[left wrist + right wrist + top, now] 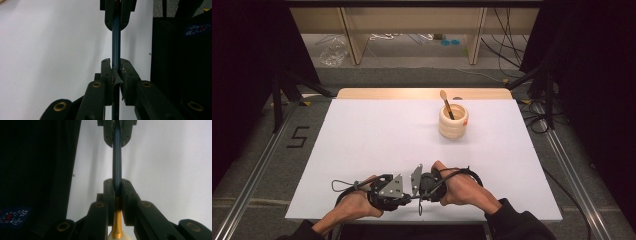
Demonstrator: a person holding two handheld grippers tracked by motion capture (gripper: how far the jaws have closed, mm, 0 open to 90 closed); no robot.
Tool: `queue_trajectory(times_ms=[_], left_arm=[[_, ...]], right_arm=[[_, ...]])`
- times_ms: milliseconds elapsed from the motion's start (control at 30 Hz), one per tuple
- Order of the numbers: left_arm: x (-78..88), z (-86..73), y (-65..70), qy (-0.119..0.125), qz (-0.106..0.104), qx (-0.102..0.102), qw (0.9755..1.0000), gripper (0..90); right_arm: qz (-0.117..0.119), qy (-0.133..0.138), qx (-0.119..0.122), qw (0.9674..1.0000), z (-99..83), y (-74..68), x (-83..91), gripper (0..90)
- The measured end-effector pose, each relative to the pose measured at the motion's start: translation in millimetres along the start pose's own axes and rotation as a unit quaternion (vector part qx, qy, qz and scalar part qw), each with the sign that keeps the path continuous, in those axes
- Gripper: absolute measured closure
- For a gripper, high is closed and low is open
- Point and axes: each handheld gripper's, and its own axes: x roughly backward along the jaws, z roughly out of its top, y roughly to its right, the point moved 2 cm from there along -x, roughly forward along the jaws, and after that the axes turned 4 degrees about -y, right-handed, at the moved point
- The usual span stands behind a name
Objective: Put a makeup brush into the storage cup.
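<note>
A thin brush with a dark blue handle (pixel 116 42) is held level between my two grippers, which face each other near the table's front edge. In the left gripper view, my left gripper (pixel 115 62) is shut on one end of the handle, with the right gripper's jaws clamped on it farther along. The right gripper (pixel 116 182) is shut on the handle (pixel 117 157) just above a gold ferrule (pixel 117 225). From above, the left gripper (pixel 399 197) and right gripper (pixel 419 192) nearly touch, and they hide the brush.
A cream ribbed holder (pixel 453 121) stands at the back right of the white table (pixel 362 135) with a wooden-handled tool (pixel 446 104) leaning in it. Black curtains flank the table. Cables lie on the floor to the right.
</note>
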Motion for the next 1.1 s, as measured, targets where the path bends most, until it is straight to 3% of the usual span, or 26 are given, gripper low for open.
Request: queue_trajectory(times_ms=[67,100,233,300,333,433,467,567,633,700,733,767,800,833,867,933,967,1000,1100], left_arm=[[-0.1,0.3,0.1,0.000,-0.001,0.000,1.0000,81.9],[0.0,0.3,0.0,0.001,0.000,0.000,1.0000,82.1],[0.7,-0.2,-0.9,0.002,0.002,0.003,1.0000,82.7],[0.5,-0.6,-0.9,0.000,0.003,0.000,1.0000,83.2],[0.3,-0.7,-0.6,0.000,0.004,-0.001,1.0000,83.4],[0.5,-2.1,-2.3,-0.002,0.012,0.007,0.9999,83.8],[1.6,-2.8,-3.6,-0.008,0.011,0.002,0.9999,83.9],[1.7,-3.9,-4.8,-0.002,0.019,0.013,0.9997,84.0],[2.5,-4.4,-5.9,-0.001,0.023,0.019,0.9996,84.0],[6.2,-5.3,-9.7,-0.011,0.026,0.009,0.9996,84.0],[7.1,-5.8,-10.3,-0.008,0.028,0.015,0.9995,84.0],[9.0,-6.5,-12.4,-0.012,0.031,0.010,0.9994,84.0],[8.6,-6.8,-12.2,-0.001,0.034,0.026,0.9991,84.0],[10.1,-7.7,-14.0,-0.005,0.035,0.022,0.9991,84.0],[9.4,-8.2,-13.4,0.008,0.041,0.041,0.9983,84.0],[10.6,-9.4,-15.8,0.008,0.046,0.046,0.9978,84.0],[12.1,-9.9,-17.6,0.003,0.047,0.040,0.9981,84.0],[12.3,-9.9,-18.1,0.005,0.052,0.046,0.9976,84.0],[14.2,-10.9,-20.3,0.012,0.059,0.054,0.9967,84.0]], right_arm=[[-0.001,-0.003,-0.002,1.0000,0.8,-0.7,0.1,84.6],[0.006,-0.012,-0.016,0.9998,0.0,-2.4,1.3,84.6],[0.003,-0.010,-0.026,0.9996,0.1,-3.0,2.2,84.5],[0.001,-0.004,-0.022,0.9998,0.1,-2.1,2.8,84.1],[-0.006,0.008,-0.008,0.9999,0.7,0.5,1.6,83.7],[-0.014,0.011,-0.010,0.9998,0.1,3.3,1.9,81.6],[-0.016,-0.001,-0.027,0.9995,-0.6,1.8,2.7,80.7],[-0.029,0.015,-0.031,0.9990,-1.7,5.3,5.4,76.4],[-0.037,0.025,-0.048,0.9978,-1.7,4.9,8.9,72.6],[-0.045,0.035,-0.055,0.9968,-2.9,6.7,12.8,69.4],[-0.048,0.040,-0.070,0.9956,-3.5,6.4,15.5,65.5],[-0.060,0.050,-0.068,0.9946,-4.8,9.9,17.9,63.9],[-0.060,0.052,-0.091,0.9926,-6.2,8.8,20.3,62.7],[-0.074,0.055,-0.083,0.9923,-8.2,12.0,23.2,61.0],[-0.077,0.064,-0.097,0.9902,-9.7,12.7,25.5,58.6],[-0.068,0.083,-0.131,0.9856,-11.8,11.3,30.1,55.5],[-0.074,0.085,-0.132,0.9848,-13.6,12.0,32.9,53.8],[-0.069,0.098,-0.148,0.9817,-15.3,11.8,34.3,52.8],[-0.096,0.106,-0.176,0.9738,-23.6,12.6,38.5,49.9]])
